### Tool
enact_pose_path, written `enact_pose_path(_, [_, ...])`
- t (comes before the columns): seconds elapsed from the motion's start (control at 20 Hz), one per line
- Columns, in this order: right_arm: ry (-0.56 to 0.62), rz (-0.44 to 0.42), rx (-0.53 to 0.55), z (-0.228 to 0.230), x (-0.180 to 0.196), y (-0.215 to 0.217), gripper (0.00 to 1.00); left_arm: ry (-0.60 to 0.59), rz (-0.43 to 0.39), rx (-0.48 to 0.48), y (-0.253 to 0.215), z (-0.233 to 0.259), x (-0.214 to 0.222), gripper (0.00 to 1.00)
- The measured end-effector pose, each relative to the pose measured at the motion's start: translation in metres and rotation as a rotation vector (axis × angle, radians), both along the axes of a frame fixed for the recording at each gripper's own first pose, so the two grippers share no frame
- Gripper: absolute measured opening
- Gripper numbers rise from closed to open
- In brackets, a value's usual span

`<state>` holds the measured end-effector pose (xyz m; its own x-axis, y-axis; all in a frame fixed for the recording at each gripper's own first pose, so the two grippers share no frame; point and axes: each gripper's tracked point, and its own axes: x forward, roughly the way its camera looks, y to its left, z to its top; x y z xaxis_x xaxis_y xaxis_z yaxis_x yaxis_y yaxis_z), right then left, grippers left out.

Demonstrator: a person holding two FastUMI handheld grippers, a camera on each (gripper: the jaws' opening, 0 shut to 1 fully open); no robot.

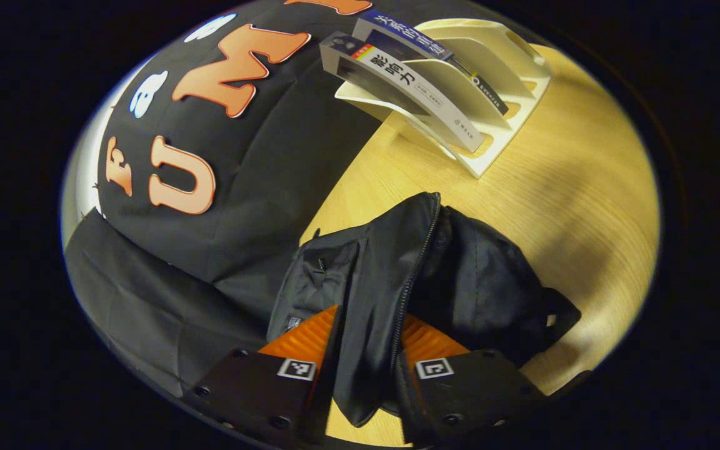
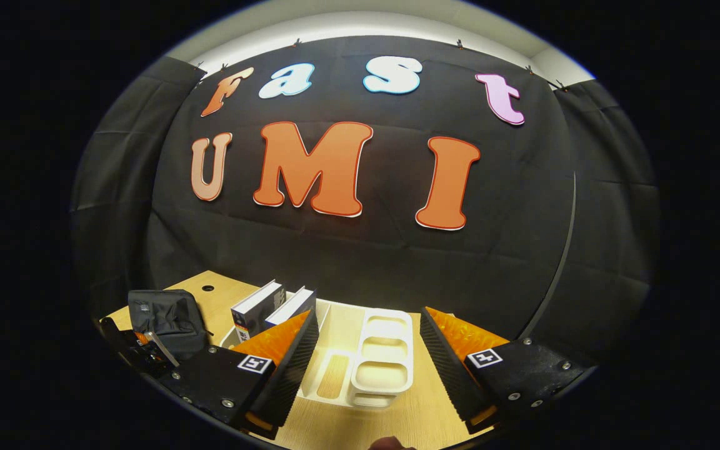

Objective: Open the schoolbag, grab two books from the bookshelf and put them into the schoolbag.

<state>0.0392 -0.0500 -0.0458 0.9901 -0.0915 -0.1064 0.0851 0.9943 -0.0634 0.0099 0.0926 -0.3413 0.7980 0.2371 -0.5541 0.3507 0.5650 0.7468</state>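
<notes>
The black schoolbag (image 1: 485,281) lies on the wooden table, its zipper open along a raised flap (image 1: 372,281). My left gripper (image 1: 369,315) is shut on that flap, the cloth pinched between its orange fingers (image 1: 304,337). Two books (image 1: 410,87) lean in the white bookshelf (image 1: 510,81) beyond the bag. In the right gripper view, my right gripper (image 2: 369,312) is open, low over the table in front of the bookshelf (image 2: 385,350). The two books (image 2: 257,306) stand in its left slots. Far left sits the schoolbag (image 2: 166,315) with the left gripper (image 2: 138,350) at it.
The wooden table (image 1: 585,187) stretches bare to the right of the bag and shelf. A small round hole (image 2: 208,289) marks the tabletop behind the bag. The booth's black cloth wall stands close behind the table's back edge.
</notes>
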Motion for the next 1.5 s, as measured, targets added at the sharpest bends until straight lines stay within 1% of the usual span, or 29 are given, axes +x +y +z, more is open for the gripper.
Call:
enact_pose_path(0.05, [0.001,-0.001,-0.006,0.002,0.002,0.003,0.98,0.03,-0.009,-0.029,0.0,0.002,0.0,0.28])
enact_pose_path(0.1, [0.002,-0.01,-0.015,0.003,0.005,0.006,0.98,0.062,-0.024,-0.062,0.0,0.005,-0.002,0.22])
enact_pose_path(0.15, [0.005,-0.02,-0.018,0.004,0.008,0.008,0.98,0.095,-0.034,-0.089,0.001,0.008,-0.003,0.14])
enact_pose_path(0.2, [0.01,-0.028,-0.012,0.005,0.011,0.013,0.98,0.118,-0.057,-0.116,0.001,0.013,-0.001,0.12])
enact_pose_path(0.35, [0.036,-0.042,0.012,0.007,0.021,0.033,0.98,0.192,-0.103,-0.196,0.006,0.029,0.002,0.1])
enact_pose_path(0.4, [0.042,-0.043,0.013,0.009,0.025,0.041,0.98,0.214,-0.112,-0.227,0.009,0.035,0.004,0.1])
enact_pose_path(0.45, [0.046,-0.044,0.011,0.012,0.028,0.049,0.98,0.239,-0.118,-0.256,0.013,0.04,0.006,0.08])
enact_pose_path(0.55, [0.059,-0.039,0.001,0.016,0.037,0.066,0.98,0.277,-0.134,-0.311,0.019,0.052,0.012,0.07])
enact_pose_path(0.75, [0.103,-0.017,-0.018,0.018,0.055,0.099,0.97,0.32,-0.18,-0.378,0.033,0.078,0.024,0.07])
enact_pose_path(0.9, [0.15,-0.008,-0.027,0.014,0.068,0.115,0.98,0.366,-0.233,-0.4,0.039,0.093,0.032,0.07])
enact_pose_path(1.1, [0.205,0.008,-0.044,0.013,0.086,0.131,0.98,0.46,-0.299,-0.47,0.043,0.109,0.036,0.07])
enact_pose_path(1.25, [0.255,0.015,-0.071,0.012,0.101,0.139,0.98,0.518,-0.302,-0.536,0.05,0.124,0.046,0.07])
enact_pose_path(1.35, [0.279,0.056,-0.052,0.013,0.11,0.153,0.98,0.565,-0.29,-0.601,0.053,0.133,0.048,0.07])
enact_pose_path(1.5, [0.308,0.06,-0.064,0.017,0.129,0.162,0.98,0.638,-0.28,-0.644,0.06,0.142,0.054,0.07])
